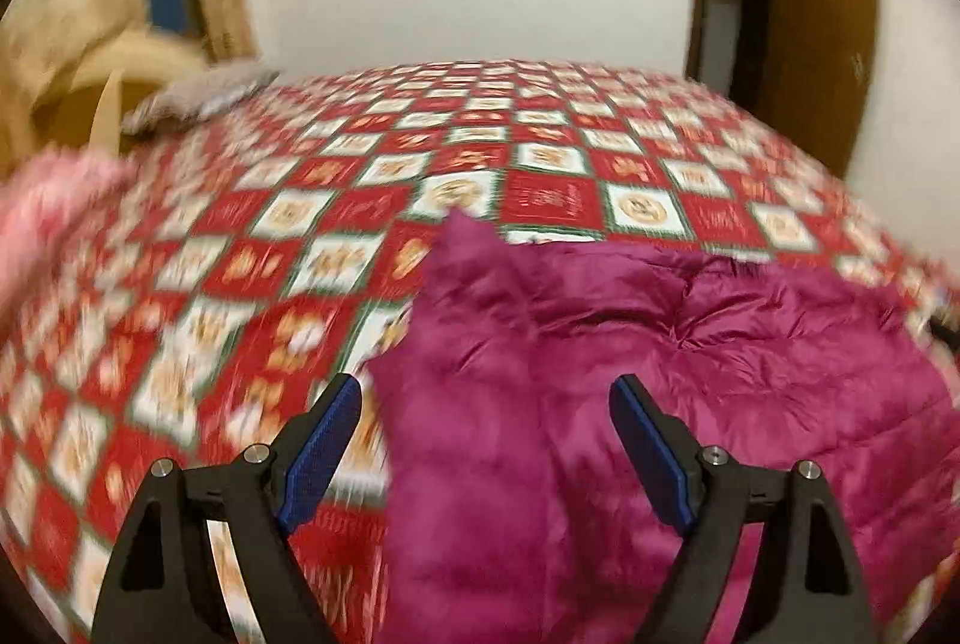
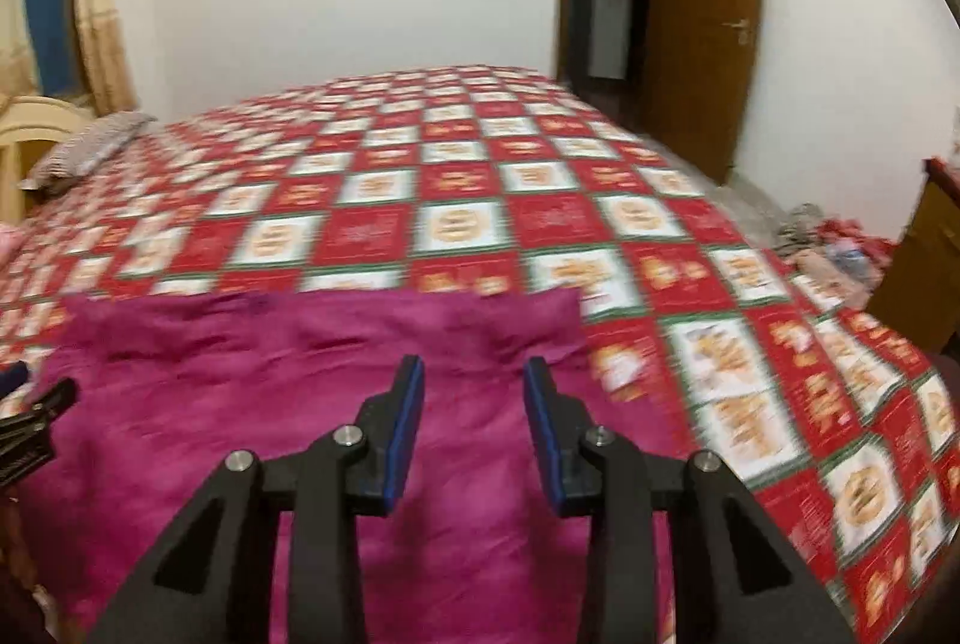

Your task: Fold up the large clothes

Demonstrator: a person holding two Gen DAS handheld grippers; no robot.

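Note:
A magenta quilted garment lies spread on the red-and-white checked bedspread, with one corner sticking up at its far left edge. My left gripper hovers over the garment's left part, open wide, with nothing between its blue pads. In the right wrist view the garment fills the near left, and its far edge runs straight across the bedspread. My right gripper hangs above the garment near its right edge, its jaws partly apart and empty. Both views are motion-blurred.
A grey pillow lies at the far left by a cream headboard. Pink cloth sits at the bed's left edge. A brown door stands open at the back right. Clutter and a wooden cabinet lie beyond the bed's right side.

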